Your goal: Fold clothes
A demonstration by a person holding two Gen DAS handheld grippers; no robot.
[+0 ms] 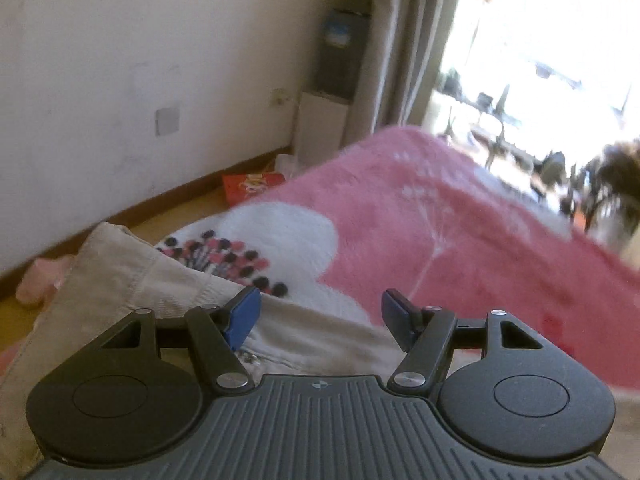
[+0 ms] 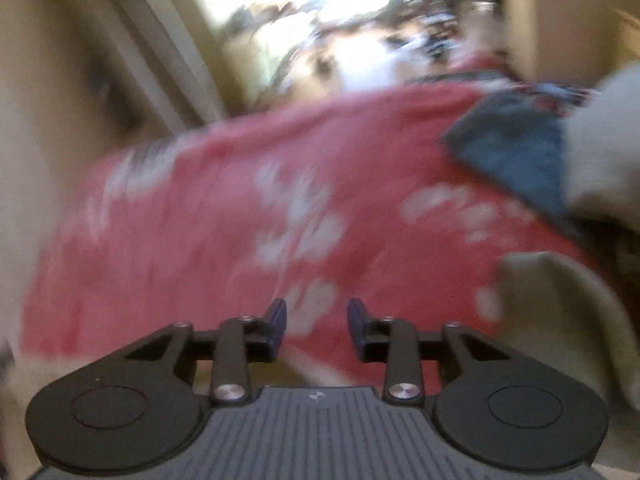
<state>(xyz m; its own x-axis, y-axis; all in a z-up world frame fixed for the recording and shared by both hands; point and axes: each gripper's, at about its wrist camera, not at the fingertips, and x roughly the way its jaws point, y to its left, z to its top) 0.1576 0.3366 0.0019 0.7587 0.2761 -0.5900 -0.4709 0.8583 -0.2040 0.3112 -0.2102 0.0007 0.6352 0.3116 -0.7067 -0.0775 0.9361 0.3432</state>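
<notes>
Mostly it's the pink blanket [image 1: 460,240] you notice, fluffy with white flower shapes, spread wide across the room. On its near edge lies a beige garment [image 1: 132,280], partly rumpled, reaching under the left gripper [image 1: 320,316], whose blue pads stand well apart with nothing pinched between them. Over on the blurred right view, the right gripper [image 2: 316,328] hangs above the blanket, jaws parted and empty, with a dark blue cloth [image 2: 516,148] off to its right.
</notes>
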